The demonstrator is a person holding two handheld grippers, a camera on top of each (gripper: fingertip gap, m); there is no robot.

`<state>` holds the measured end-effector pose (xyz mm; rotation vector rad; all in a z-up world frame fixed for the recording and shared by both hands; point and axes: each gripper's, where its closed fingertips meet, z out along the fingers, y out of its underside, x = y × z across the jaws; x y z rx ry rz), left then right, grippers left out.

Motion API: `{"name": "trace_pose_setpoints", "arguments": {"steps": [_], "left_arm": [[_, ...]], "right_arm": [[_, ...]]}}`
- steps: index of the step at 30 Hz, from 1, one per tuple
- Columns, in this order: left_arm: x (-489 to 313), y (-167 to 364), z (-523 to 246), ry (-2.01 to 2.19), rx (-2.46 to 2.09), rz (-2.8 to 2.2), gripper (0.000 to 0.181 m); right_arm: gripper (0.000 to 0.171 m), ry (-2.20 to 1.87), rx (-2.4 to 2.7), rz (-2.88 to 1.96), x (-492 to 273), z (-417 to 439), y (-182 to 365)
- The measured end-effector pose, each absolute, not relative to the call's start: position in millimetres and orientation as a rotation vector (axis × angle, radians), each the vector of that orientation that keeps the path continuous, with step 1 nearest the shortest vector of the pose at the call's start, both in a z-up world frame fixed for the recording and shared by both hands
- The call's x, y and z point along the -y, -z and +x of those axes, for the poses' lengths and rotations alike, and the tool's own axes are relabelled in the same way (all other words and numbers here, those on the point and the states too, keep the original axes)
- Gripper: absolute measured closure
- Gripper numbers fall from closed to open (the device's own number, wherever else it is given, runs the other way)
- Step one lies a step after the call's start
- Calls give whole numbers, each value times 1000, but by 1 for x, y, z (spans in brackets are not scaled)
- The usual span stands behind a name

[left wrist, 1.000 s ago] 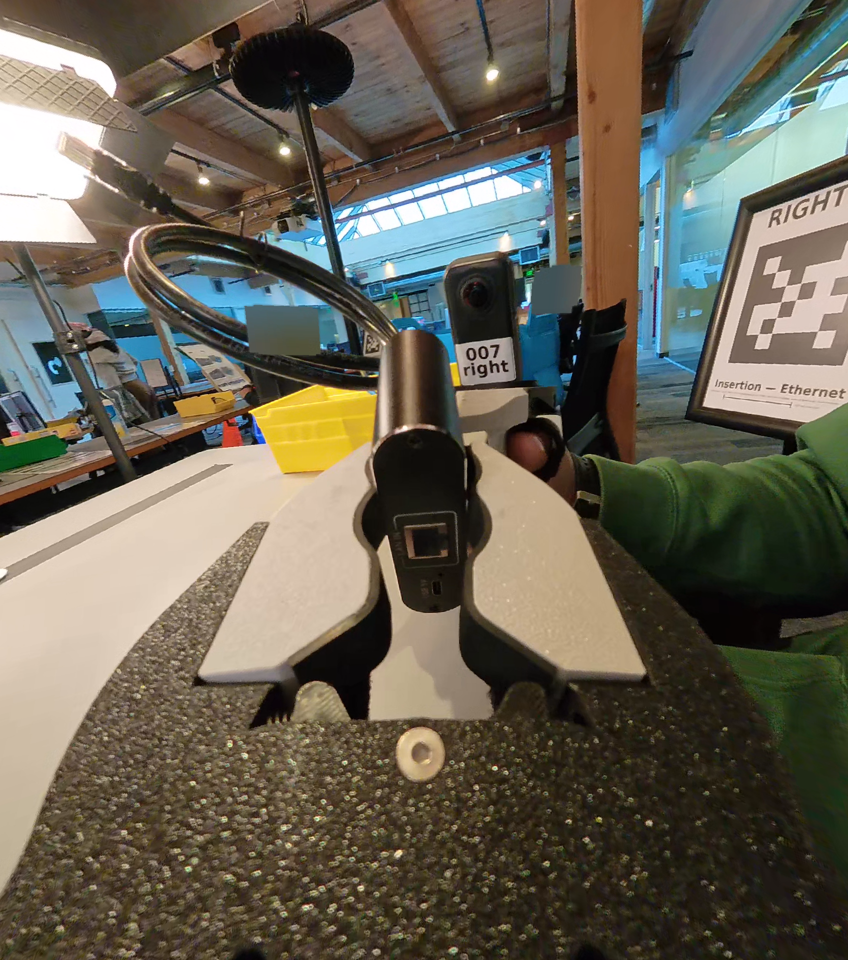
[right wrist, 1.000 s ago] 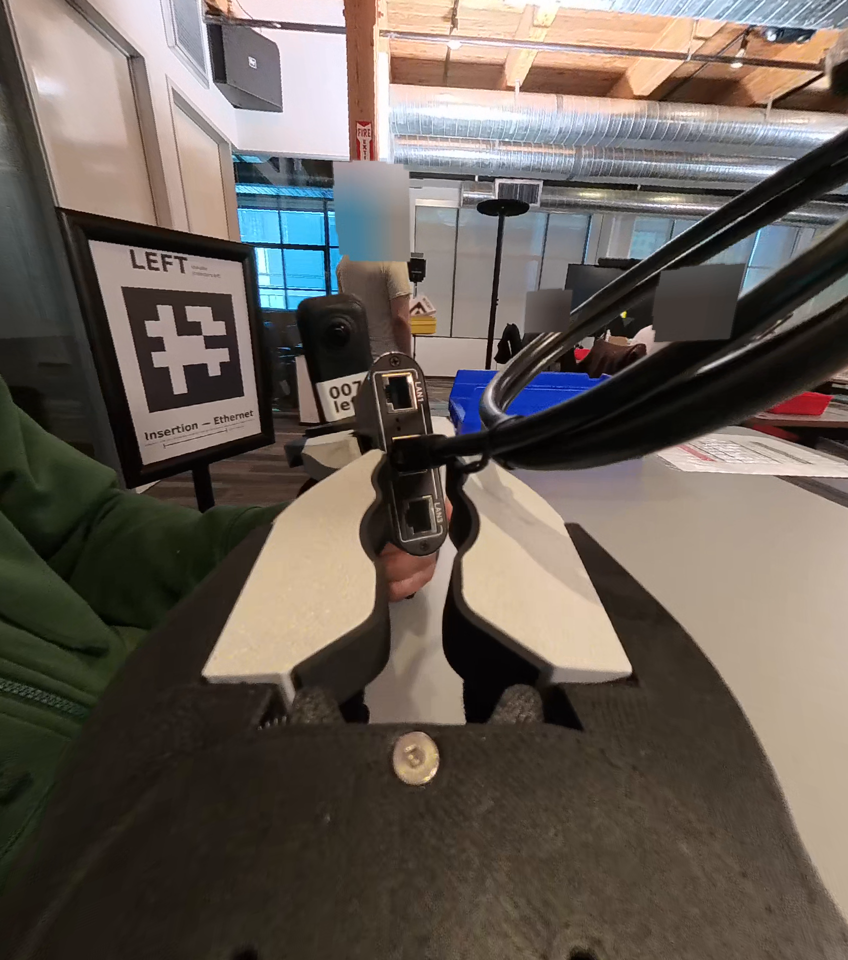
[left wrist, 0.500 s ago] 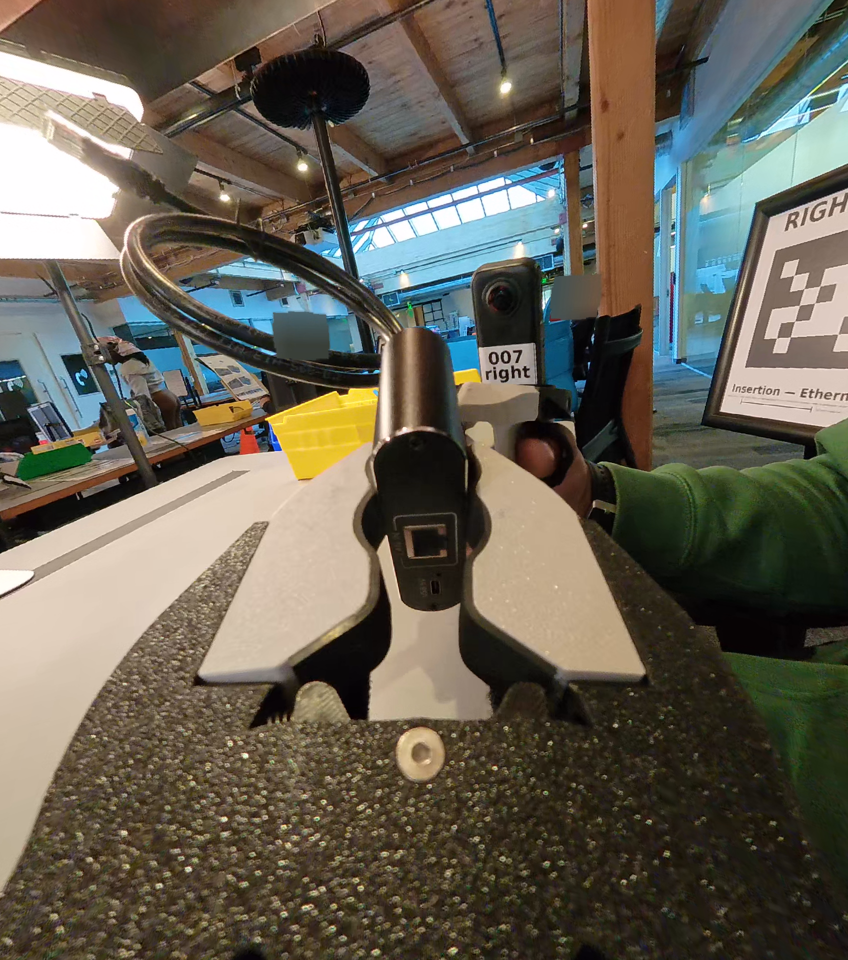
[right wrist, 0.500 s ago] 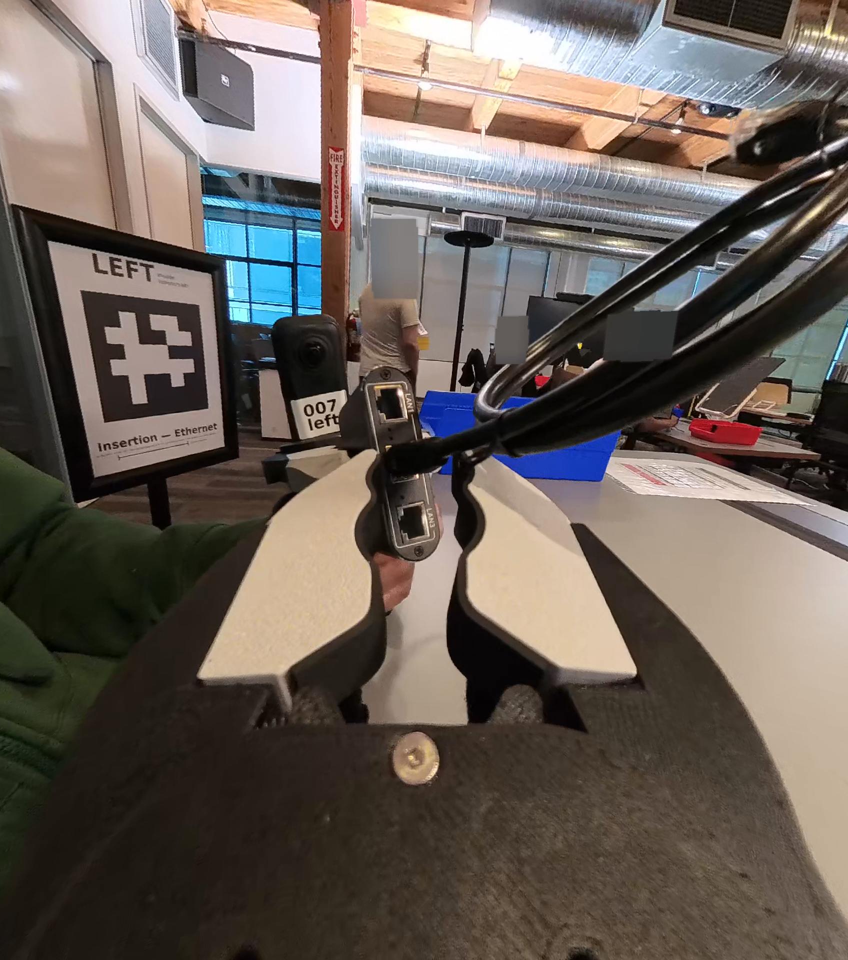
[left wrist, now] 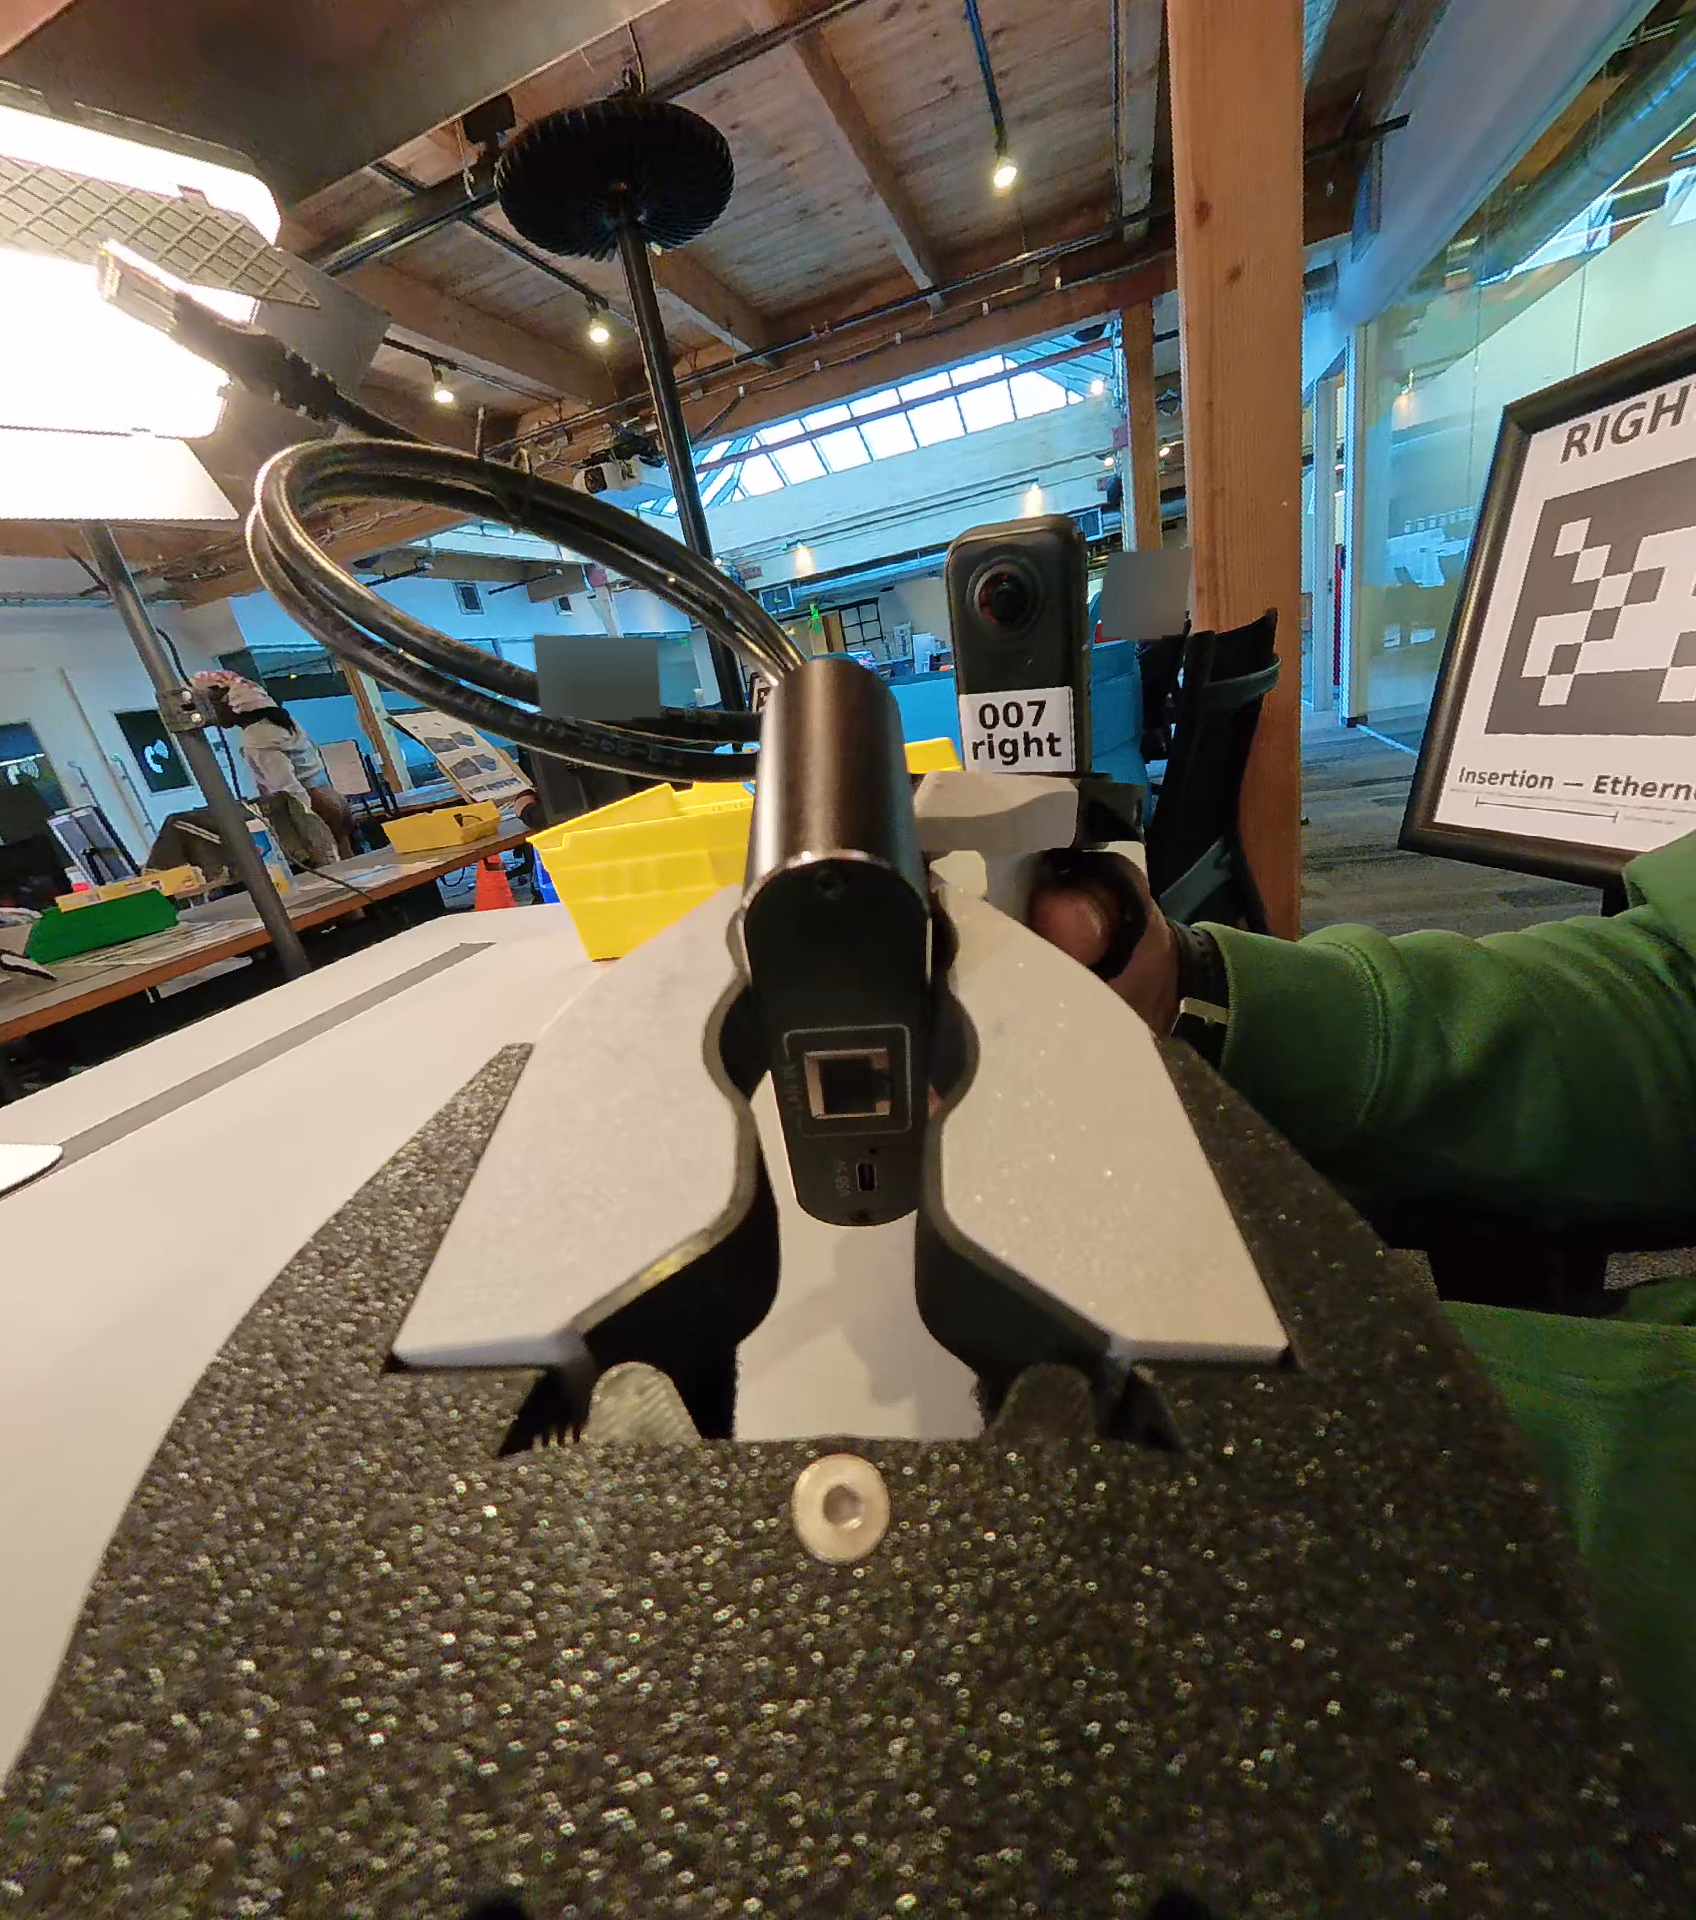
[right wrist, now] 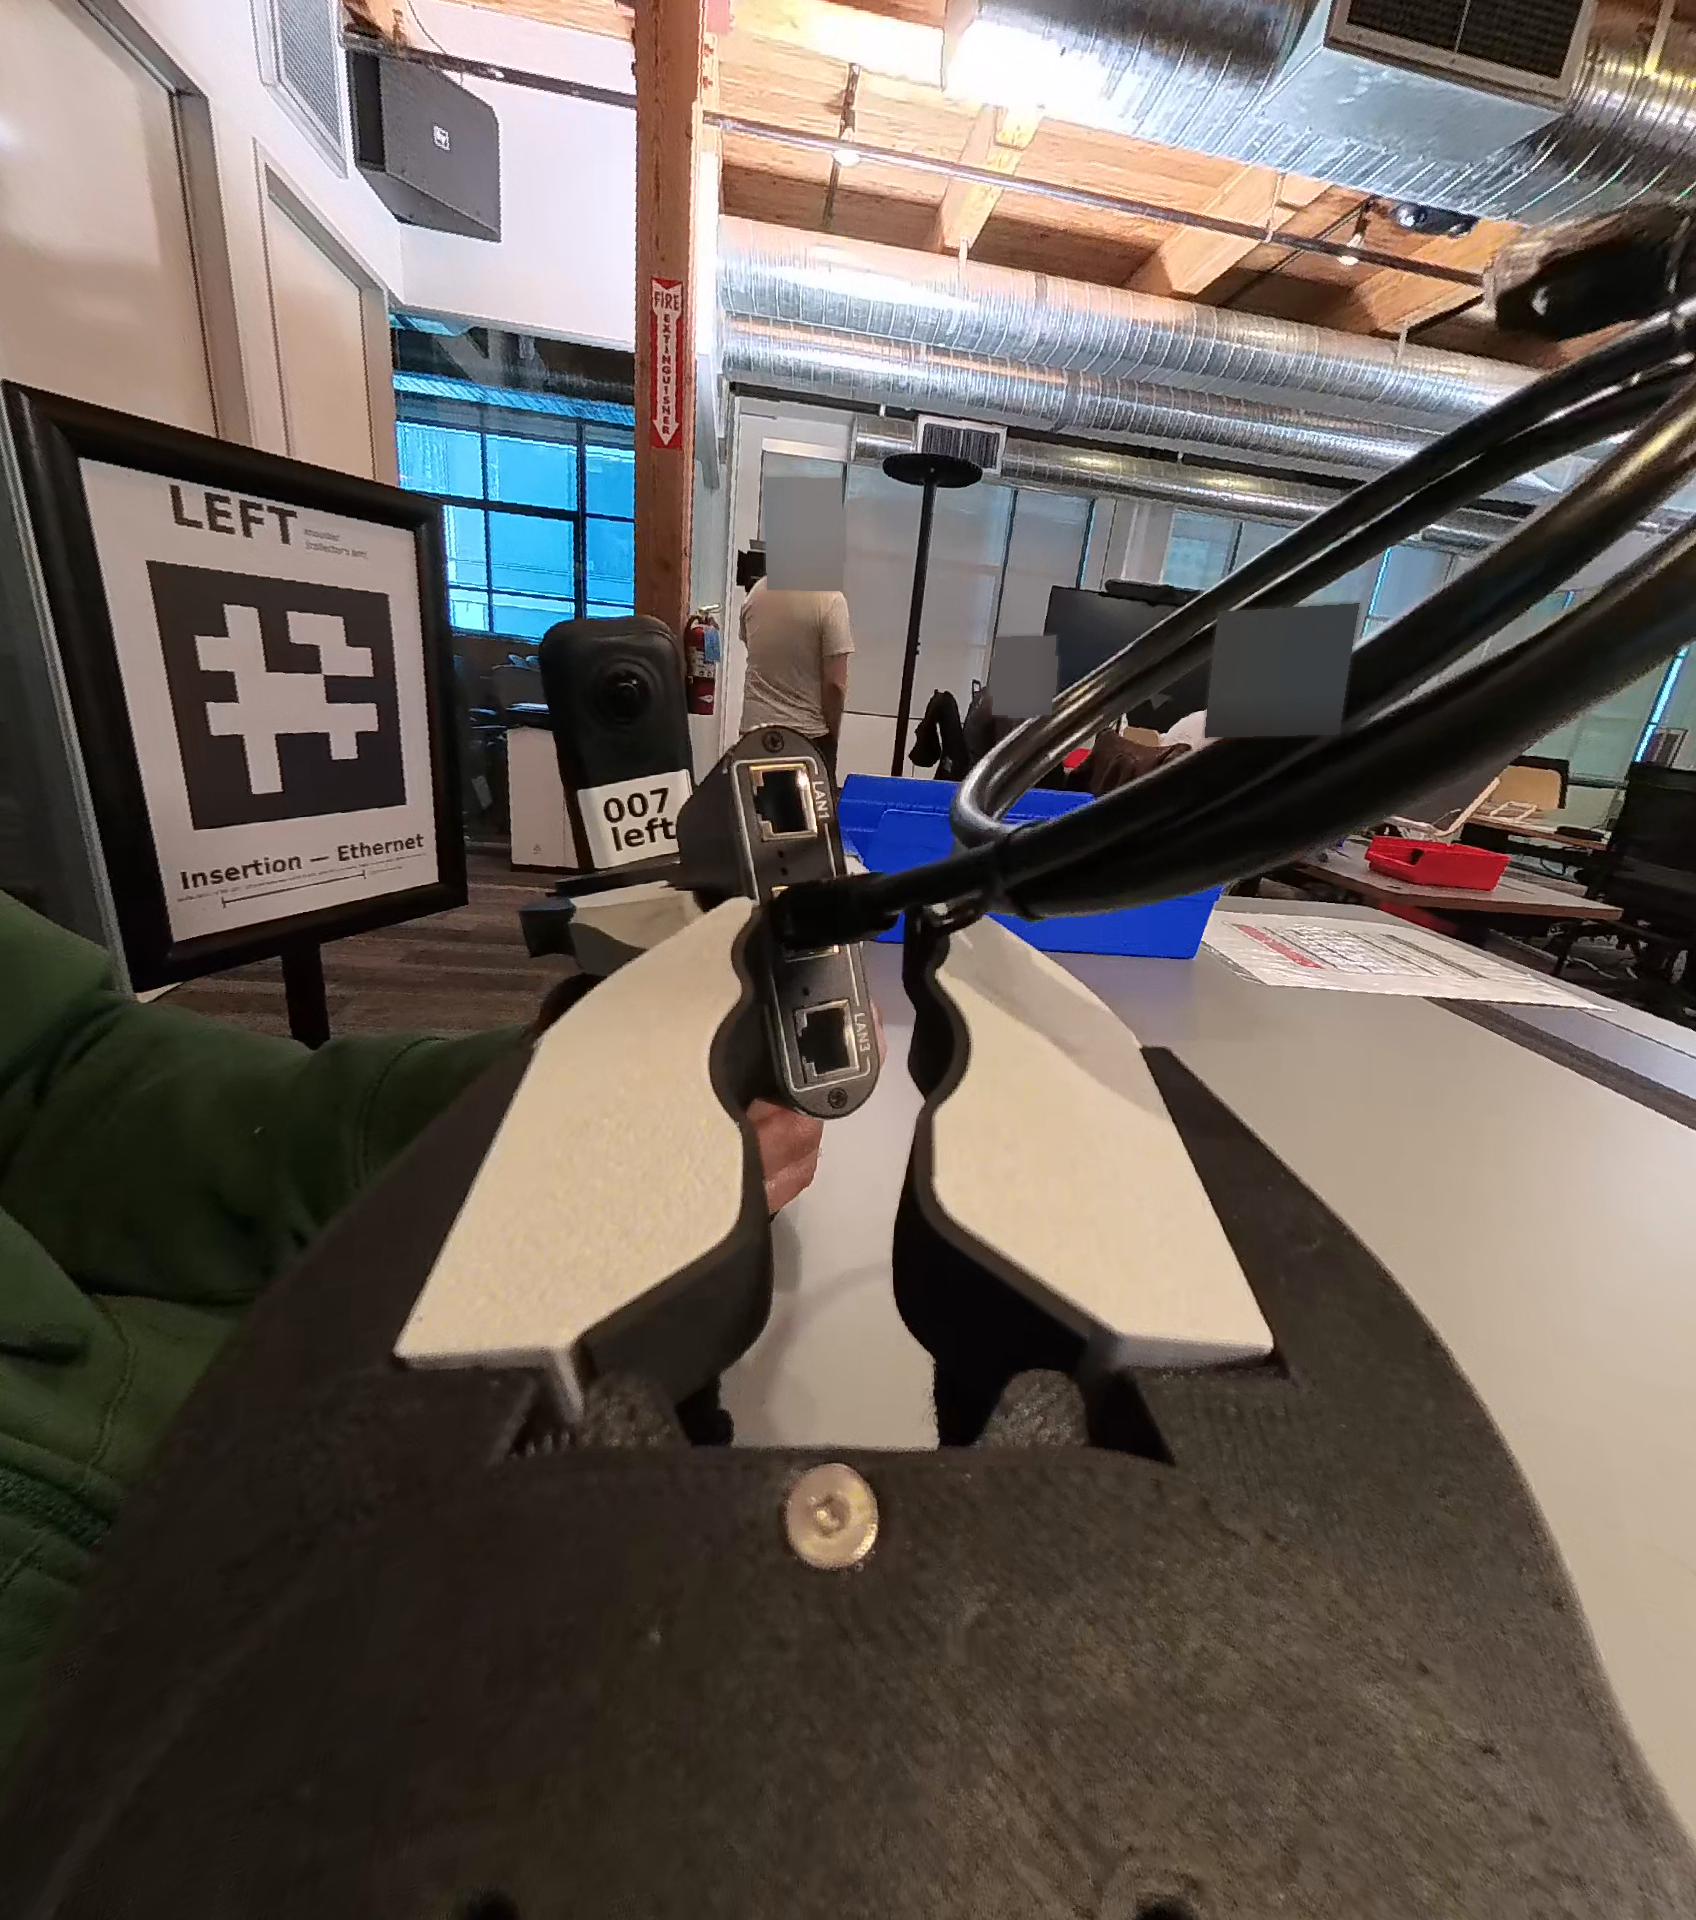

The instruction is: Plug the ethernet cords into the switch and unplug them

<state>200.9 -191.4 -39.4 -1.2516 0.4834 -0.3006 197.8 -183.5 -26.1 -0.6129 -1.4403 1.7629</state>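
Observation:
A black switch (left wrist: pixel 839 1039) is clamped between my left gripper's (left wrist: pixel 839 920) fingers and held above the table, its single-port end towards that camera. In the right wrist view the switch's (right wrist: pixel 813 1039) other end shows three ports. A black ethernet plug (right wrist: pixel 828 906) sits in the middle port, and my right gripper (right wrist: pixel 831 912) is closed around it at the fingertips. The black cord (right wrist: pixel 1343 727) rises in a tied loop to the right, and its free plug (right wrist: pixel 1592 270) hangs in the air. The loop also shows in the left wrist view (left wrist: pixel 470 499).
A grey table (left wrist: pixel 148 1195) lies below both grippers. On it are a yellow bin (left wrist: pixel 646 862), a blue bin (right wrist: pixel 1083 914) and a printed sheet (right wrist: pixel 1343 956). Framed marker signs (left wrist: pixel 1633 623) (right wrist: pixel 272 686) stand at the sides. A person's green sleeve (left wrist: pixel 1446 1039) is close by. Left and right tips are no more than a few centimetres apart.
Both grippers have turned and tilted a little together with the switch. The cord loop has swung upward, bringing its free plug into the right wrist view. Neither grip has changed.

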Motion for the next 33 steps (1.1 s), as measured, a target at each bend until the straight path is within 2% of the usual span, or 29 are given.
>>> {"name": "trace_pose_setpoints", "arguments": {"steps": [33], "left_arm": [[187, 41, 197, 274, -462, -1271, 153]], "right_arm": [[153, -1510, 1369, -563, 182, 196, 21]]}}
